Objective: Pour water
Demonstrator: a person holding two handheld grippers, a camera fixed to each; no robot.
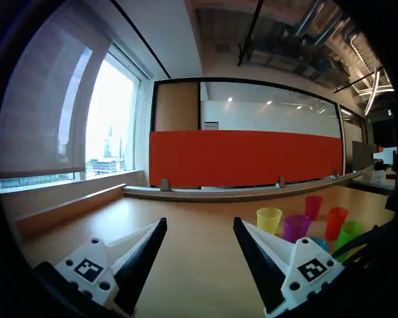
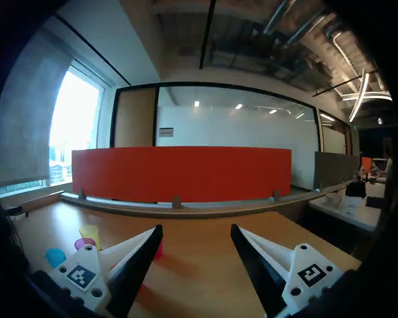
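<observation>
Six translucent cups stand grouped on the pale wooden desk (image 1: pixel 199 275). A yellow plastic cup (image 1: pixel 268 219) is just beside a purple plastic cup (image 1: pixel 296 227), with a magenta cup (image 1: pixel 313 205) behind them. Further right are a red-orange cup (image 1: pixel 336 221), a green cup (image 1: pixel 349 233) and a blue cup (image 1: pixel 320 243) peeking over my finger. They sit right of my left gripper (image 1: pixel 199 219), whose fingers are spread apart, holding nothing. My right gripper (image 2: pixel 195 227) is spread the same way, with the cups off to its left. A long orange partition (image 1: pixel 241 159) lines the desk's far edge.

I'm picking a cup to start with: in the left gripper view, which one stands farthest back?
The pink cup: it stands behind all the others, nearest the red divider.
</observation>
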